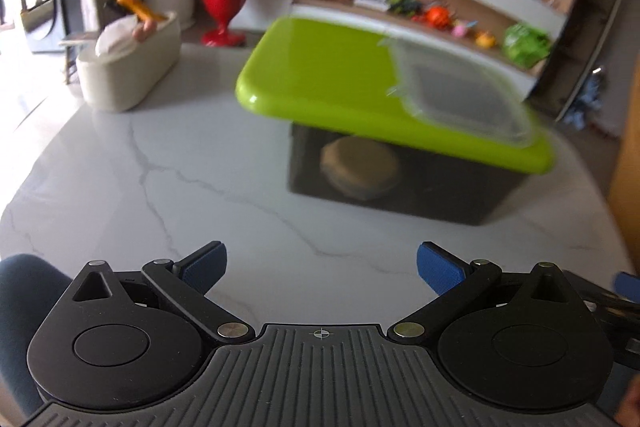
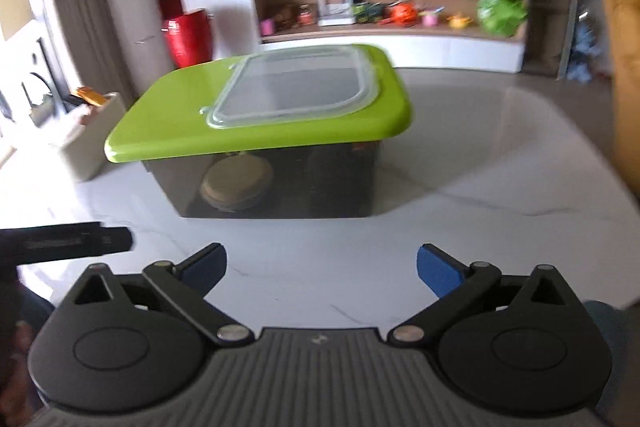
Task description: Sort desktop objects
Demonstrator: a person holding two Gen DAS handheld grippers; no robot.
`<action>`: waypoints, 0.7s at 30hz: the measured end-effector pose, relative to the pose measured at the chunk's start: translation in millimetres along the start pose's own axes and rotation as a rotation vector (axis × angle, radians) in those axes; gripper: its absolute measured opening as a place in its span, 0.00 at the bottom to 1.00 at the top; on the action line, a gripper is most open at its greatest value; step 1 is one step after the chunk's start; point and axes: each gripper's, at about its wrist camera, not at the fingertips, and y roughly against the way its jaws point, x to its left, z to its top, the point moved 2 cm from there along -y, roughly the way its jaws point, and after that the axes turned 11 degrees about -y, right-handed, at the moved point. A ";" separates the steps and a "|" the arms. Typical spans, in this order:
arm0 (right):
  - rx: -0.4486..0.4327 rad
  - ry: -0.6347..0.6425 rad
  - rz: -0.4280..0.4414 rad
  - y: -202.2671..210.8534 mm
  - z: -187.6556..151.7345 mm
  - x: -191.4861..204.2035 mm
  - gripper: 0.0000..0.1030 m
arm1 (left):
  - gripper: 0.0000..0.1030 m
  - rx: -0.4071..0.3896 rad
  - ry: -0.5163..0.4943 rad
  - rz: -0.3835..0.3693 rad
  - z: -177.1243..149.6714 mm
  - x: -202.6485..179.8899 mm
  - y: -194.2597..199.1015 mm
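Both tools stand wide with nothing between the blue pads: left gripper (image 1: 322, 269) and right gripper (image 2: 322, 269), each above bare white marble table (image 1: 160, 155). Dark storage box (image 1: 400, 183) sits mid-table under a green lid (image 1: 320, 75) with a clear inset panel (image 2: 296, 87); a round tan object (image 2: 236, 183) shows through its wall. Left view alone shows the beige caddy (image 1: 128, 67) clearly, at the far left of the table, well apart from the box. Right view alone catches a black bar (image 2: 64, 241) at its left edge.
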 end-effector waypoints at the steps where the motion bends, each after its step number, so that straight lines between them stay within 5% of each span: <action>1: -0.016 -0.005 0.008 9.9 -1.2 5.2 1.00 | 1.00 -0.021 -0.012 0.004 0.5 -2.9 13.0; 8: -0.084 -0.036 0.039 42.3 -2.1 16.4 1.00 | 1.00 -0.113 -0.102 0.141 1.6 -13.4 46.9; 21: 0.043 -0.101 0.036 24.2 -15.9 16.4 1.00 | 1.00 -0.079 -0.036 0.035 -2.1 -4.7 31.3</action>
